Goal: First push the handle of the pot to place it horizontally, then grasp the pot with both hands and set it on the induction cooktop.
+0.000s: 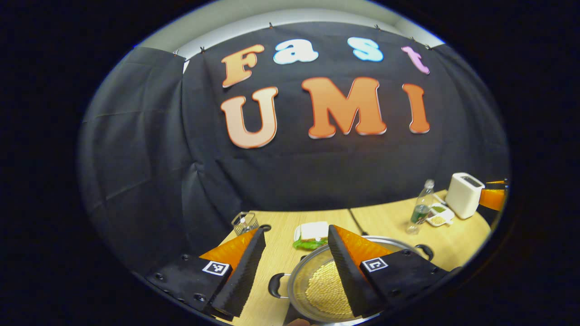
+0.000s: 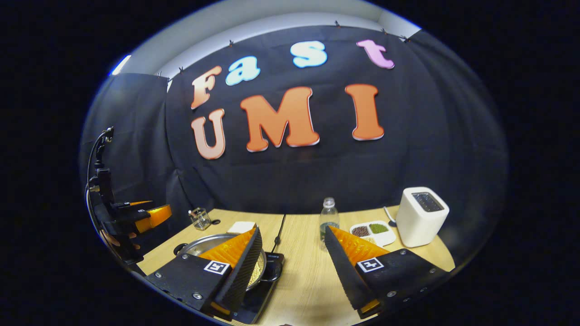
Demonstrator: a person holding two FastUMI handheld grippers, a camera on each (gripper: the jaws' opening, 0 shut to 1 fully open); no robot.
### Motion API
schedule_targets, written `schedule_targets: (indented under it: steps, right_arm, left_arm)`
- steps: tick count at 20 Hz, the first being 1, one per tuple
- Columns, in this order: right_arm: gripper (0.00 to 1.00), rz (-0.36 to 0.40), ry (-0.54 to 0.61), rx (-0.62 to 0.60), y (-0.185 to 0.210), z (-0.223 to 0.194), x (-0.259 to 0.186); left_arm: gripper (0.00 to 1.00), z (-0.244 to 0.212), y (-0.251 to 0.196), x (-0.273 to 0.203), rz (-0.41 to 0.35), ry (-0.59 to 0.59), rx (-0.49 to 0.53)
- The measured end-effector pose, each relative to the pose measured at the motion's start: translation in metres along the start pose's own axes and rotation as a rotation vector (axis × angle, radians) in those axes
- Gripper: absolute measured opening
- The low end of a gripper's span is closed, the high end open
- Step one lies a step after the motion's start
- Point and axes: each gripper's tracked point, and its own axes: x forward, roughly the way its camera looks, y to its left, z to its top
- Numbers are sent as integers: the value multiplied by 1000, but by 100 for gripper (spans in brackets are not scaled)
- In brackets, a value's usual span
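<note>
My left gripper (image 1: 297,253) sits at the bottom of the left gripper view with its jaws spread wide and nothing between them. The pot (image 1: 324,283) lies low and centre in that view, partly behind my right-hand finger; it is a shallow metal pot with a layer of pale grains in its base. One dark side handle (image 1: 275,286) projects to the left of the rim, and a second (image 1: 425,250) shows at the upper right of the rim. Behind the pot, on the wooden table (image 1: 281,258), lies a white block on a green item (image 1: 310,235). A small glass jar (image 1: 245,222) stands at the table's far left edge. At the right of the frame stand a plastic bottle (image 1: 421,207), a divided dish of grains (image 1: 438,214) and a white toaster (image 1: 464,194).

My right gripper (image 2: 293,256) occupies the bottom of the right gripper view, jaws likewise released and holding nothing. Here the pot (image 2: 206,244) appears lower left, behind my left-hand finger, resting on the black induction cooktop (image 2: 263,283). The other gripper (image 2: 147,213) appears at the left edge of this frame, raised above the table's corner and well apart from the pot
</note>
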Motion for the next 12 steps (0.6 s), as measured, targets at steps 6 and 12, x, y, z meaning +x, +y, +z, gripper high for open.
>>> schedule_targets:
  steps: [6, 12]
  right_arm:
    - [93, -45, -237, -14, -38, 87, -87]
    - [93, -92, -496, -20, -74, 167, -173]
  left_arm:
    - [100, 101, -25, -75, -54, -228, -60]
    - [100, 174, -19, -150, -80, -404, -94]
